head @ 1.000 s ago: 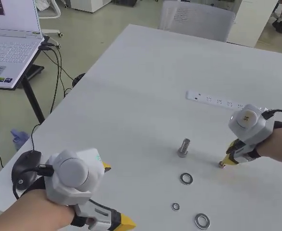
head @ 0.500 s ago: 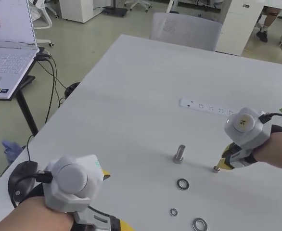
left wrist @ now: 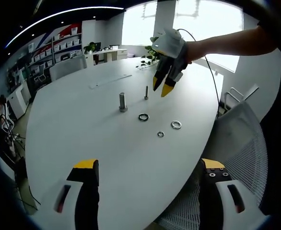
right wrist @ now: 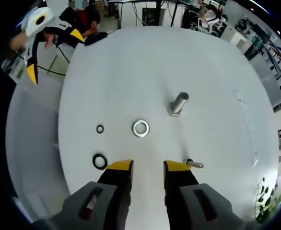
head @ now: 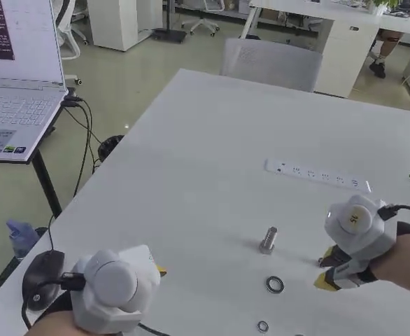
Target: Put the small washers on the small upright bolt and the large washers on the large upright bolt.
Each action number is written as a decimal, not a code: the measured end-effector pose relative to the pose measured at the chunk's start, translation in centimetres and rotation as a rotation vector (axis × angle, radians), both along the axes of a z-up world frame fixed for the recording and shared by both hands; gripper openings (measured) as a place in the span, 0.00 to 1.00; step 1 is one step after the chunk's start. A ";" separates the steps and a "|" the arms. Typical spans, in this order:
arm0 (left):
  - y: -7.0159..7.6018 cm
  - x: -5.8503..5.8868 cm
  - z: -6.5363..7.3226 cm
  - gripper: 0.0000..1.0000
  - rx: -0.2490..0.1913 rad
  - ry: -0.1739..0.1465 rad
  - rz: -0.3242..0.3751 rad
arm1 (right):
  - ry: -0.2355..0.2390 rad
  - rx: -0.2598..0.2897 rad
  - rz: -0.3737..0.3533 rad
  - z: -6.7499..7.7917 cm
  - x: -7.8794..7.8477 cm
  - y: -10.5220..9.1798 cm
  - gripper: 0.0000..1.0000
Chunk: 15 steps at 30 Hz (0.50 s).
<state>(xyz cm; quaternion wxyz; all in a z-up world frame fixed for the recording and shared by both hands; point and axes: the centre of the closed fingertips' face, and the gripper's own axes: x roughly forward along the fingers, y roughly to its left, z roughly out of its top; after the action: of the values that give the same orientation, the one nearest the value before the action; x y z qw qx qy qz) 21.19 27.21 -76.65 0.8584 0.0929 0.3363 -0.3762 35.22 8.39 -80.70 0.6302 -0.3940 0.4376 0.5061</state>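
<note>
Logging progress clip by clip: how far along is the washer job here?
Done: nothing yet. The large bolt and small bolt both stand bare. In hand: nothing. The left gripper and right gripper are open and empty. Left: the near washer by the large bolt, the far washer and the small washer all lie on the table.

Bench (head: pixel 191 175): plain white, unpatterned. Left gripper (left wrist: pixel 147 165): I log a pale grey body and black jaws tipped yellow. Right gripper (right wrist: pixel 147 166): the same grey, black and yellow. Large bolt (head: pixel 268 239): dull silver-grey. Large washer (head: pixel 274 284) and small washer (head: pixel 262 326): grey metal, as I read them. Power strip (head: pixel 317 175): white. Laptop (head: pixel 16 112): white keyboard, dark screen. Chair (head: pixel 271 64): grey.
</note>
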 end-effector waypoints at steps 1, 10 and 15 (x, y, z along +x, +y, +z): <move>-0.1 -0.1 0.0 0.87 0.005 -0.007 -0.009 | 0.003 -0.002 0.003 -0.2 -0.3 0.1 0.27; -0.4 0.1 0.1 0.93 0.023 -0.026 -0.012 | 0.024 0.035 0.082 -0.8 -3.6 2.3 0.37; -0.6 0.4 0.4 0.95 0.018 -0.035 -0.016 | 0.040 0.064 0.106 -1.0 -5.3 3.7 0.37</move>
<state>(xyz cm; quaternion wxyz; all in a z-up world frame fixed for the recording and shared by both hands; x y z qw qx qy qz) 21.55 26.60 -76.29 0.8601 0.1097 0.3239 -0.3784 29.89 12.05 -81.70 0.6059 -0.3861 0.4125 0.5601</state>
